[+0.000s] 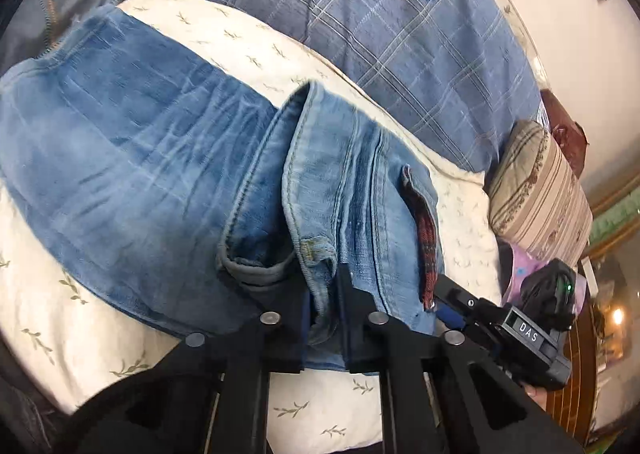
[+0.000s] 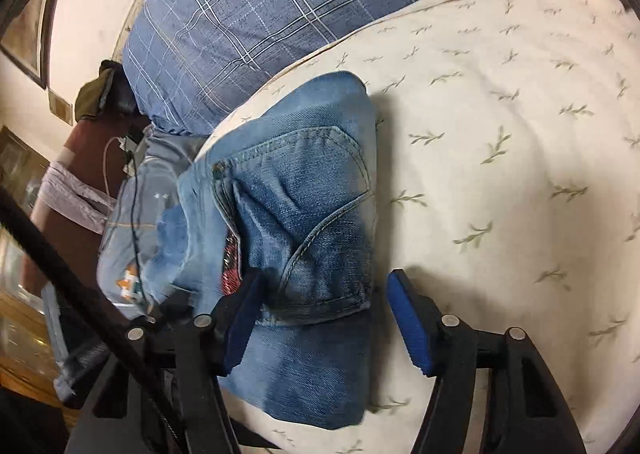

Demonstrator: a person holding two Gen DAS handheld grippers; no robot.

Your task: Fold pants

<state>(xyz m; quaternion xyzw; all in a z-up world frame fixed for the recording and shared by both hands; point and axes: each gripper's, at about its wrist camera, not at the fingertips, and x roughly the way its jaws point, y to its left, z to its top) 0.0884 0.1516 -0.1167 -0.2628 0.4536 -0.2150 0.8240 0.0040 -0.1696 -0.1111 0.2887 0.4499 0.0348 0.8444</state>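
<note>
The left gripper (image 1: 324, 318) is clenching the jeans' (image 1: 132, 158) waistband. The right gripper (image 2: 320, 318) is gaping, released, straddling the folded denim on the leaf-print bedspread (image 2: 500, 134).

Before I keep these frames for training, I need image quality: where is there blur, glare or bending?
Left wrist view: sharp on the faded blue denim jeans, strong fisheye bending at the rim, a small lamp glare at far right. Right wrist view: the jeans' left edge is smeared, the pocket crisp; the cream leaf-print bedcover is evenly lit, with soft shadow beside the denim.

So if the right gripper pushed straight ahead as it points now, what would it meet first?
Most likely the jeans: the right gripper is open with the folded denim between its fingers.
</note>
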